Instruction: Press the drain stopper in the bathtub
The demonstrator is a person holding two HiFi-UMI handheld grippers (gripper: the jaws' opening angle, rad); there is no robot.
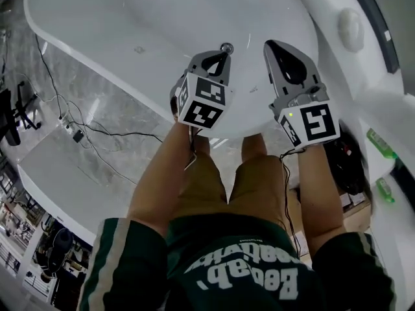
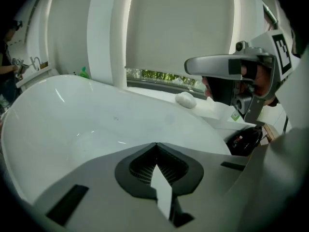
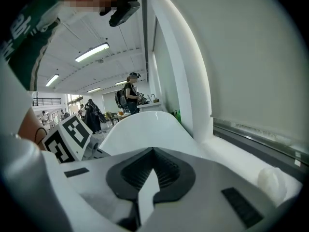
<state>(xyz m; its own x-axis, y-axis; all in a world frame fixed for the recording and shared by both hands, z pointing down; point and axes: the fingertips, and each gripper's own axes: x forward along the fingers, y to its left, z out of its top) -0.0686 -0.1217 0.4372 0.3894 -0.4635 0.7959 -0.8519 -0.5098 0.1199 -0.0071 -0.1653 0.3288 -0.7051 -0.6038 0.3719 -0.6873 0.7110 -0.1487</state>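
The white bathtub [image 1: 130, 18] fills the top of the head view. A small round chrome drain stopper [image 1: 226, 46] sits on its floor. My left gripper [image 1: 222, 56] is held over the tub, its shut tip just short of the stopper and empty. Whether it touches the stopper I cannot tell. My right gripper [image 1: 271, 44] hovers to the right of the stopper, jaws closed on nothing. In the left gripper view the left gripper [image 2: 156, 144] points into the basin [image 2: 72, 124]; the stopper is hidden there. The right gripper [image 3: 153, 149] faces along the tub's rim [image 3: 145, 122].
A white rounded lump [image 1: 350, 28] rests on the ledge by the window. Green bottles [image 1: 381, 144] and a black item [image 1: 343, 164] lie at the right. Cables [image 1: 78, 131] trail over the marble floor at the left. People [image 3: 129, 98] stand far off.
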